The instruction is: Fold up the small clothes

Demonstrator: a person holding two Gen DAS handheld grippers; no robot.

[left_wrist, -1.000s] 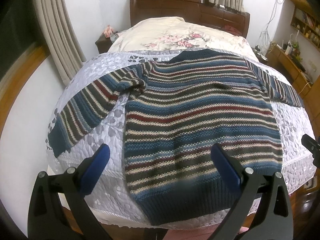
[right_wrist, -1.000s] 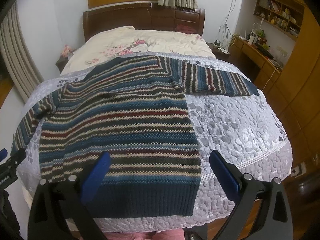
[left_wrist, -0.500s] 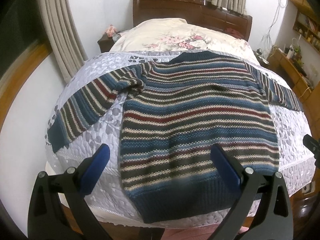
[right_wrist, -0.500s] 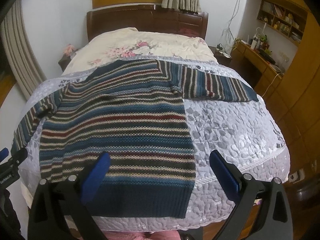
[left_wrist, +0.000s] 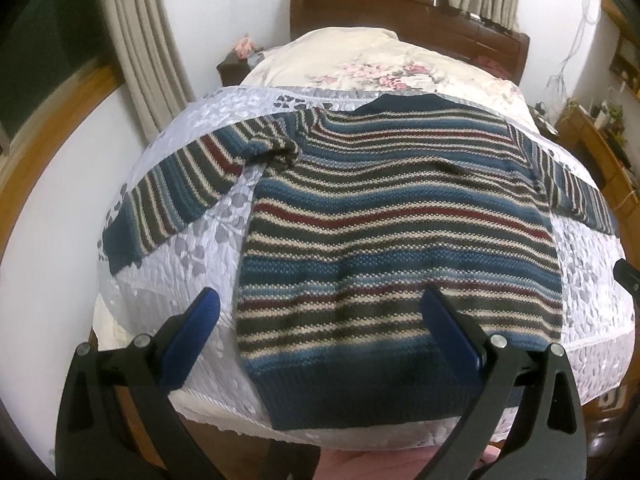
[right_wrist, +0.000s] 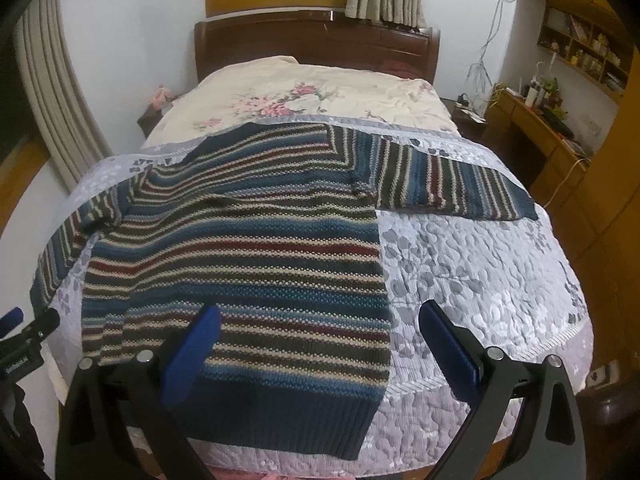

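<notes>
1. A wooden headboard (right_wrist: 316, 36), a floral quilt (right_wrist: 320, 96) and a cluttered desk (right_wrist: 536, 120) lie beyond; nothing covers the garment.
2. The striped sweater (left_wrist: 400, 224) lies flat on the grey bedspread (right_wrist: 472, 264), neck toward the headboard, hem at the near edge, sleeves spread sideways.
3. The left gripper (left_wrist: 320, 328) and right gripper (right_wrist: 320, 340) hover above the hem, fingers spread, holding nothing.

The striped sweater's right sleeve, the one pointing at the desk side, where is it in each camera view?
Left wrist view: right sleeve runs off toward the right edge, upper right.
Right wrist view: right sleeve lies flat, upper right of centre.
Shared landmark: dark wooden headboard at the top.
</notes>
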